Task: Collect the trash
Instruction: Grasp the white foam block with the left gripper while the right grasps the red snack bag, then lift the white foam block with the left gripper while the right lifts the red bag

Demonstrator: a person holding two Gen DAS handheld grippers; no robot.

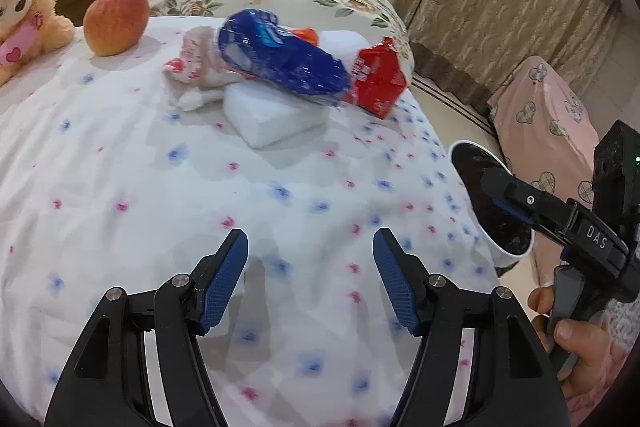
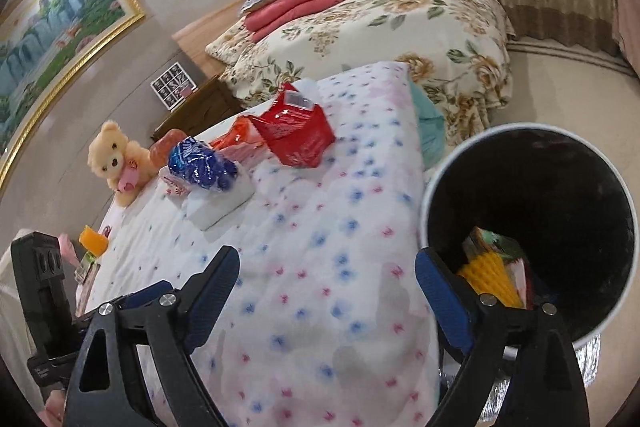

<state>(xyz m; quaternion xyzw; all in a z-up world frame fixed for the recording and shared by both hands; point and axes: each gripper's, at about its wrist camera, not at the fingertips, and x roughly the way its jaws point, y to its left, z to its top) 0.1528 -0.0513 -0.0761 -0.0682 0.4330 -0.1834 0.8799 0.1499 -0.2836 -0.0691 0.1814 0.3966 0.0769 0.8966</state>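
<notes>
A blue plastic wrapper [image 1: 280,59] lies on a white foam block [image 1: 272,115] on the flowered bed cover, with a red packet [image 1: 378,77] to its right and a crumpled white-red wrapper [image 1: 196,71] to its left. They also show in the right wrist view: blue wrapper [image 2: 200,165], red packet [image 2: 296,131]. My left gripper [image 1: 310,279] is open and empty, low over the cover, well short of the pile. My right gripper [image 2: 326,287] is open and empty beside the white bin [image 2: 624,227], which holds yellow and other trash [image 2: 492,275]. The bin [image 1: 516,257] shows at the bed's right edge.
An apple [image 1: 116,23] and a teddy bear [image 1: 24,11] sit at the far left of the bed. An orange item [image 2: 94,241] lies at the bed's left edge. A second bed with a floral quilt [image 2: 380,39] stands behind. A pink-covered object [image 1: 552,115] stands beyond the bin.
</notes>
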